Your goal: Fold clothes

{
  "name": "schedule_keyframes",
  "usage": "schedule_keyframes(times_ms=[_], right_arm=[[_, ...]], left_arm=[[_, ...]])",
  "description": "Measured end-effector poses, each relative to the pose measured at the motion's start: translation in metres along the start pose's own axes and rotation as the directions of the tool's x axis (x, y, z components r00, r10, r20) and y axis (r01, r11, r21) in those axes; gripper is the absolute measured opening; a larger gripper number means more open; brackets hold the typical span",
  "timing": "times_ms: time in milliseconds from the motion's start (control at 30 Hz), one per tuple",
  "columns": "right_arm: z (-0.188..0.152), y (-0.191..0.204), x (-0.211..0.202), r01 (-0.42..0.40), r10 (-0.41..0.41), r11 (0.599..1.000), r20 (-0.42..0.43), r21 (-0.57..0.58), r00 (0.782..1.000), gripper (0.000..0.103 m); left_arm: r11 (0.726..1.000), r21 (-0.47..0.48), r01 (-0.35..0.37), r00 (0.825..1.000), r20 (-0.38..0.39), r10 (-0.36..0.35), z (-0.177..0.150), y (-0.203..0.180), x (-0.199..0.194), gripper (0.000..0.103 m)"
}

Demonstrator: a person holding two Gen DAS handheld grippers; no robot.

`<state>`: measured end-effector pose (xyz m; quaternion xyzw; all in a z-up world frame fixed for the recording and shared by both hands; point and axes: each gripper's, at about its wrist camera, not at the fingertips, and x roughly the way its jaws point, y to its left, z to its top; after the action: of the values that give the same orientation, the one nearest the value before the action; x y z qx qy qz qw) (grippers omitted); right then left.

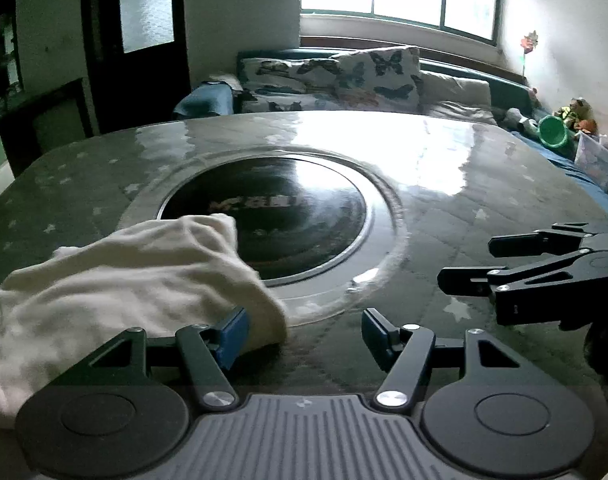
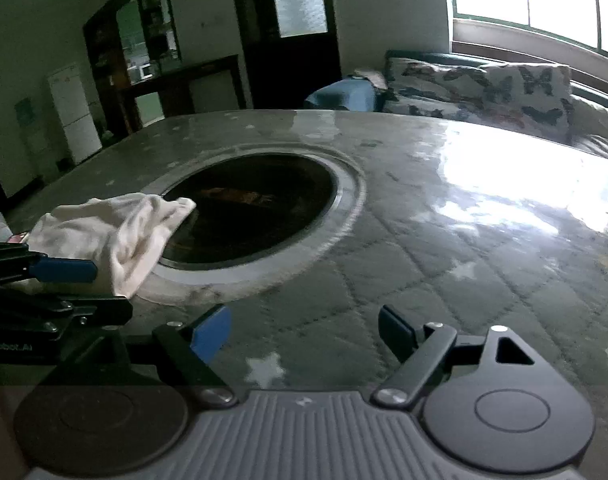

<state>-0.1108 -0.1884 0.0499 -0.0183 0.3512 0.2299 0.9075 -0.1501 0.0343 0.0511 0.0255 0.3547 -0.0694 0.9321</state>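
Note:
A crumpled white garment lies on the quilted table cover, its far corner draped over the edge of the round black plate. My left gripper is open; its left blue pad sits against the garment's near edge, and nothing is between the pads. My right gripper is open over bare quilted cover with nothing between its fingers. From the right wrist view the garment lies at the left, with the left gripper beside it. In the left wrist view the right gripper shows at the right edge.
A round black plate with a pale ring sits in the middle of the star-patterned table cover. Behind the table stand a sofa with butterfly cushions, a dark door and a cabinet. Toys and a green cup lie at far right.

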Motion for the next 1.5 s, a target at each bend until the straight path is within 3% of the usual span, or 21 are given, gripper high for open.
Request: schedule_keyframes(times_ms=[300, 600, 1233, 1500], right_arm=[[-0.014, -0.027, -0.014, 0.069, -0.069, 0.997, 0.004, 0.039, 0.998, 0.085], [-0.027, -0.060, -0.026, 0.133, -0.136, 0.987, 0.022, 0.094, 0.990, 0.086], [-0.046, -0.132, -0.056, 0.309, -0.326, 0.933, 0.065, 0.186, 0.943, 0.090], [-0.047, -0.153, -0.059, 0.356, -0.372, 0.916, 0.055, 0.185, 0.927, 0.096]], left_arm=[[0.996, 0.040, 0.074, 0.997, -0.008, -0.073, 0.006, -0.031, 0.014, 0.072], [0.992, 0.074, 0.101, 0.995, -0.012, -0.100, 0.016, -0.061, 0.033, 0.077], [0.986, 0.085, 0.142, 0.990, 0.007, -0.143, 0.036, -0.112, 0.075, 0.086], [0.987, 0.094, 0.133, 0.991, 0.016, -0.135, 0.039, -0.125, 0.093, 0.095]])
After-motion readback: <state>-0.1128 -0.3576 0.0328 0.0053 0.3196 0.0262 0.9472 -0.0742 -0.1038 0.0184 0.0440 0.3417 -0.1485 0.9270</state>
